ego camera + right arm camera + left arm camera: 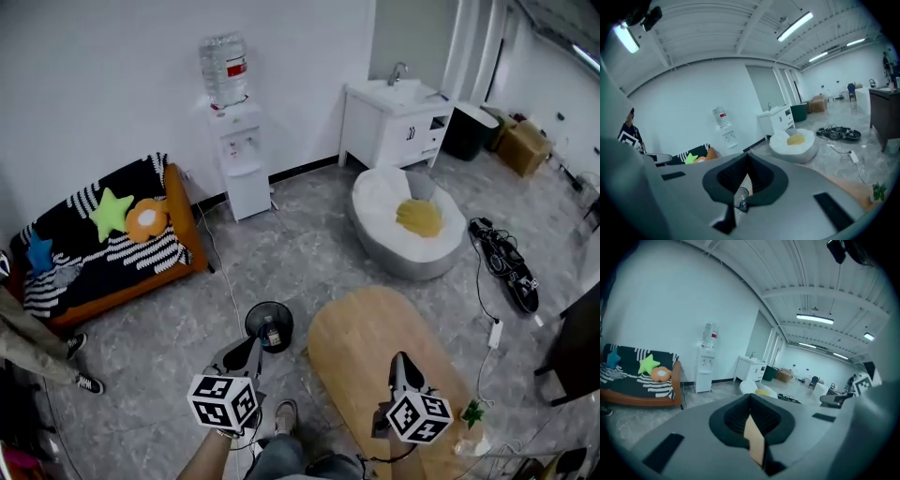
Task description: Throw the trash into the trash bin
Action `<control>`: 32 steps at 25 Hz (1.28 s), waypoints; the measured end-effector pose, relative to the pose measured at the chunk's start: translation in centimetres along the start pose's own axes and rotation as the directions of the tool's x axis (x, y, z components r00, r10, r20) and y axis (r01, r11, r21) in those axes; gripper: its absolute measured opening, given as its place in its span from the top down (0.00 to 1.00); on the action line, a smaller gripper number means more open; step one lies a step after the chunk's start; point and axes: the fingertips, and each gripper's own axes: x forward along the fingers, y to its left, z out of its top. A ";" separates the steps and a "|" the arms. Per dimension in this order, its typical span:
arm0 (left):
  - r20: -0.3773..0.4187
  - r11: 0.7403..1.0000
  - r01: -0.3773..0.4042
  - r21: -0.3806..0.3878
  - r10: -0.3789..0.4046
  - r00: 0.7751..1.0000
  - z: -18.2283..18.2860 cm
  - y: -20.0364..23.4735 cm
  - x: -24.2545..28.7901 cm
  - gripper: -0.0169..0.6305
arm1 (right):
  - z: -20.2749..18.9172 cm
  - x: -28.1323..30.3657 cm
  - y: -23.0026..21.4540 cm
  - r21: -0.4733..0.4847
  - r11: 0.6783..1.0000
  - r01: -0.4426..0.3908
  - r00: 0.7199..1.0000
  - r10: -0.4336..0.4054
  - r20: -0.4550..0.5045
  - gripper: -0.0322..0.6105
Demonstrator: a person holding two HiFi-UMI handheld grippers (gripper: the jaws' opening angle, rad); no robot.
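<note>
Head view shows the small round black trash bin (250, 323) on the grey marbled floor (309, 253), just off the left edge of the oval light-wood table (375, 347). Something small and brownish lies in it, too small to name. Farther off, the white bean bag (375, 202) cradles a yellow cushion (419, 217). Your left gripper (249, 347) hangs just beside the bin, and your right gripper (400, 359) sits over the table's near end. From up here the gripper bodies hide whatever you carry. In the left gripper view your jaws are pressed together on a thin tan card-like scrap (754, 439). In the right gripper view they are clamped on a small clear tube-like piece (740, 197) with a dark end, and you cannot tell what it is. At the left edge a person's leg and shoes (84, 380) are cut off.
</note>
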 end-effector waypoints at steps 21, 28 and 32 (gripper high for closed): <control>0.175 0.996 -0.088 0.021 0.083 0.981 4.5 -2.8 -7.6 0.98 | 6.3 -9.6 0.6 -0.177 0.984 0.032 0.982 0.002 0.187 0.95; 0.170 0.997 -0.067 0.034 0.060 0.984 4.4 -3.4 -7.4 0.98 | 6.6 -9.7 1.1 -0.192 0.981 0.032 0.982 0.005 0.190 0.95; 0.169 0.997 -0.068 0.030 0.062 0.984 4.3 -2.9 -7.6 0.98 | 6.7 -9.6 1.3 -0.188 0.982 0.027 0.981 0.010 0.194 0.95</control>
